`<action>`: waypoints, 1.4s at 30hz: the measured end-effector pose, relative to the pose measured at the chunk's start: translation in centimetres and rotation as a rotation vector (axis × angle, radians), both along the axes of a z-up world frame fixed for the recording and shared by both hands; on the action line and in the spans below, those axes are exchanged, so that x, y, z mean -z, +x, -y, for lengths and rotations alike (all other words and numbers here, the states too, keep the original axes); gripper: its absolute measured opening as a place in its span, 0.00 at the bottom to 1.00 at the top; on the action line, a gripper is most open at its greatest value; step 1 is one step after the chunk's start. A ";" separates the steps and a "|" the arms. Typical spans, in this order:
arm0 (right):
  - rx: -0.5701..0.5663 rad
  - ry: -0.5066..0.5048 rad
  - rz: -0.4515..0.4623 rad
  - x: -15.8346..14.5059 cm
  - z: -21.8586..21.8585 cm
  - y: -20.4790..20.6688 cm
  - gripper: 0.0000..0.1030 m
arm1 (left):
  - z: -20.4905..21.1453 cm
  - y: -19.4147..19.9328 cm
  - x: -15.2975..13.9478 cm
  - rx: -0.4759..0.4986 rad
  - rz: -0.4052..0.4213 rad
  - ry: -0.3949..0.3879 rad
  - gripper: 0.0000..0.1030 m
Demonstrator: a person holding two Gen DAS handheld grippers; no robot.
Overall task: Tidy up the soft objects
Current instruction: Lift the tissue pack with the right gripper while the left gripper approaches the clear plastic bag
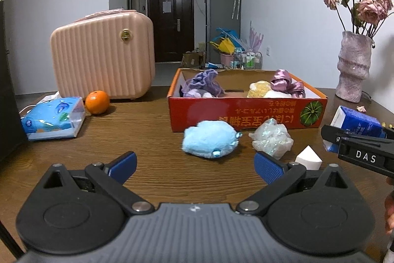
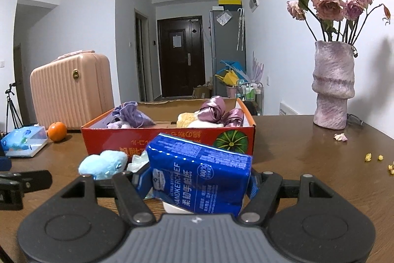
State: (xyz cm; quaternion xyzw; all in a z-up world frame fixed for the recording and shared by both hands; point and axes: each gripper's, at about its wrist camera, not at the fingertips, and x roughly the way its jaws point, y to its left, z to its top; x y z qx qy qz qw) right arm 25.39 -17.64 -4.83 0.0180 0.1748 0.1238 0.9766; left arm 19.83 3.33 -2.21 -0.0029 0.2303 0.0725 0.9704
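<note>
Right wrist view is showing the right tool (image 2: 199,183) clamping a blue tissue pack (image 2: 199,179) between its blue pads, the pack tilting slightly and hanging just above the table (image 2: 307,152). Behind it the red cardboard box (image 2: 110,139) is sitting toward the far edge of the table, already holding a purple pouch (image 2: 133,116), a yellow fuzzy thing (image 2: 186,118) and a shiny mauve scrunchie (image 2: 216,111). A light blue plush toy (image 2: 103,164) is lying on the table just in front of the box, with a crinkly clear bag (image 2: 139,162) beside it.

From the left wrist view, the left tool (image 1: 194,168) is hovering with its jaws standing wide apart and nothing between them, pointing at the plush toy (image 1: 209,139) and the clear bag (image 1: 272,139); a small white sponge wedge (image 1: 309,159) is lying near the right pad. The right tool's black arm is reaching in from the right side there, carrying the tissue pack (image 1: 354,123).

Toward the far left corner, a pink ribbed case (image 1: 103,56) is standing upright, an orange (image 1: 97,102) just in front of it and a blue patterned tissue packet (image 1: 53,118) next to that. At the far right edge a mauve vase (image 2: 333,85) is holding dried roses (image 2: 330,4), with fallen petals (image 2: 341,137) lying nearby.
</note>
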 end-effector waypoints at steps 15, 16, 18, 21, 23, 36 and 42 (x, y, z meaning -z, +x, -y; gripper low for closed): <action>0.019 -0.002 0.024 0.0 2.5 1.1 0.68 | 3.8 4.0 0.6 0.054 -0.069 -0.001 1.00; 0.022 -0.003 0.025 0.1 2.7 1.2 0.68 | 4.1 4.3 0.7 0.061 -0.071 -0.001 1.00; 0.029 -0.005 0.027 0.1 3.1 1.4 0.68 | 4.7 4.8 0.8 0.068 -0.076 0.002 1.00; 0.039 -0.008 0.028 0.2 3.7 1.8 0.68 | 5.5 5.7 1.0 0.076 -0.082 0.006 1.00; 0.046 -0.010 0.028 0.2 4.1 2.0 0.68 | 5.9 6.3 1.1 0.081 -0.086 0.004 1.00; 0.079 -0.024 0.026 0.8 5.7 3.7 0.68 | 7.9 10.4 2.3 0.095 -0.123 0.008 1.00; 0.079 -0.036 0.017 1.0 5.9 4.8 0.68 | 8.4 11.6 2.8 0.112 -0.127 0.019 0.97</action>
